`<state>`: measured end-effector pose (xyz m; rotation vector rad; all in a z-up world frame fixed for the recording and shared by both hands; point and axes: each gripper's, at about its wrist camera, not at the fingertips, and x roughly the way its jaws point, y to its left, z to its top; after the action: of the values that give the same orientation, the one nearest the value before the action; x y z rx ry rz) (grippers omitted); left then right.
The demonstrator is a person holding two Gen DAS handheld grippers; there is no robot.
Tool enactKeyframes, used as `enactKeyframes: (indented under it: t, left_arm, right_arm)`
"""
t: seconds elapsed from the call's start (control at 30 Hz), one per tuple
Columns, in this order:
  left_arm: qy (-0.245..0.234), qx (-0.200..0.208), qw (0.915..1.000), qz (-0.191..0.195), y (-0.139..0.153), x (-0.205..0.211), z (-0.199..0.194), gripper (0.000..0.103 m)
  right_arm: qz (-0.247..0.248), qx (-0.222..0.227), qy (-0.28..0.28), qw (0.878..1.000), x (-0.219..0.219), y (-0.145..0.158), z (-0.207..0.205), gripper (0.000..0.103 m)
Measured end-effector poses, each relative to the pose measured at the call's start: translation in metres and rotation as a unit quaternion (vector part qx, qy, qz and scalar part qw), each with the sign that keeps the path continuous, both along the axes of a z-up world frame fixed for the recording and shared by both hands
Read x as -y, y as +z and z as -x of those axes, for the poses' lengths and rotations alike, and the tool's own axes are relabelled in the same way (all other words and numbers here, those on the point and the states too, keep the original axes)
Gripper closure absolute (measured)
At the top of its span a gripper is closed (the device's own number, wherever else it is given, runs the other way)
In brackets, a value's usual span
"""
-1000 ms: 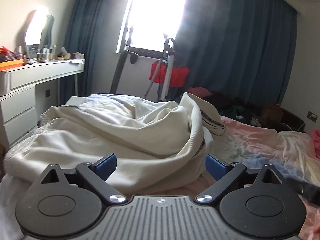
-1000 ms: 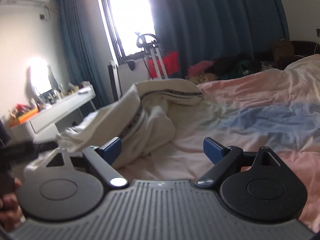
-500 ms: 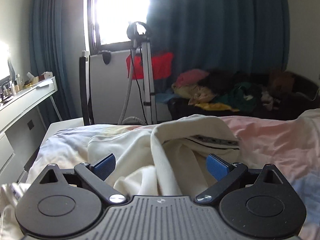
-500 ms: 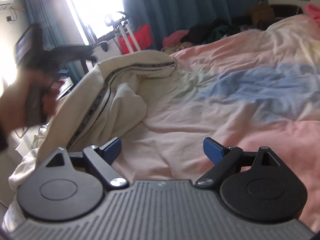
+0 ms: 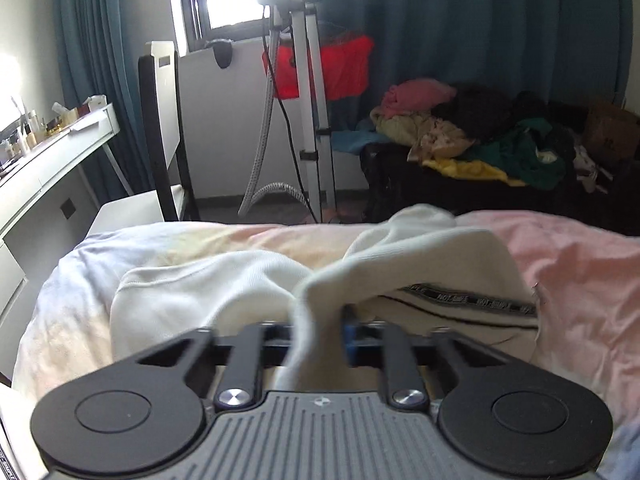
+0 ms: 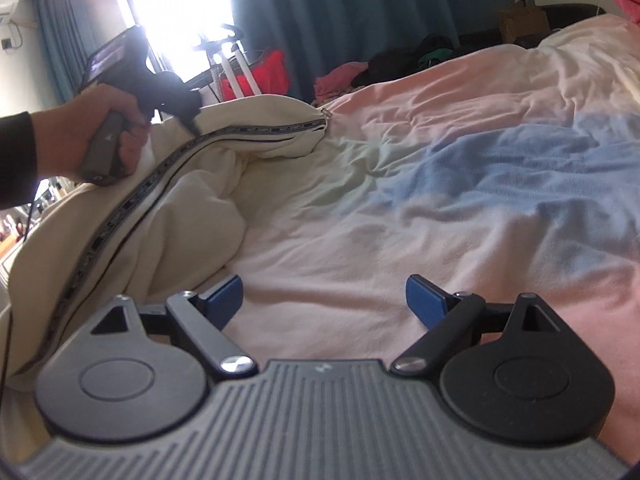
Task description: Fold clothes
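Jaws, left gripper (image 5: 318,334): clenched on a fold of the cream garment (image 5: 208,292), the pinched cloth rising between the blue pads at 12 o'clock of the left wrist view and hiding most of them. Jaws, right gripper (image 6: 324,298): released, spread wide, nothing between them, bare bedspread (image 6: 440,184) beneath. Cream garment: lies crumpled on the bed, toward the side nearest the white bench (image 5: 60,140); in the right wrist view it fills the 9 to 11 o'clock sector, its bulk just beside the right gripper's left pad, whether touching cannot be told. Dark lettered trim band (image 6: 132,196): marks the garment's long axis, running from about 8 o'clock near the right gripper up to 11 o'clock, ending at the corner by 12 o'clock. Left hand (image 6: 88,136): seen at 10 o'clock in the right wrist view, gripping the left tool's handle above the trim. Relation governing the coming move, as judged: the free edge lies to the left of the right jaws, not ahead of them, so the right gripper, the nearer free one, would need to swing toward 9 or 10 o'clock to take a second hold. Folding not yet begun; garment unspread. Heap of clothes (image 5: 480,136) beyond the bed: not involved.
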<state>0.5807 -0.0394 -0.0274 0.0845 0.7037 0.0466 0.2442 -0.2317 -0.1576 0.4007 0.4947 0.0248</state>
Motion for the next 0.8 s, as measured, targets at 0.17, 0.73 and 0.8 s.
enactKeyframes:
  t: [0.17, 0.73, 0.8]
  left_arm:
    - [-0.072, 0.050, 0.9959, 0.023, 0.045, 0.013, 0.070, 0.098]
    - [-0.158, 0.057, 0.9828, 0.076, 0.006, 0.022, 0.374, 0.092]
    - [-0.148, 0.051, 0.9839, 0.085, -0.005, 0.011, 0.399, 0.079]
  right_arm:
    - [-0.006, 0.013, -0.013, 1.000, 0.006, -0.001, -0.001, 0.013]
    - [-0.105, 0.074, -0.065, 0.990, 0.051, 0.056, 0.081, 0.012]
    - [-0.132, 0.071, -0.045, 0.988, 0.053, 0.058, 0.088, 0.012]
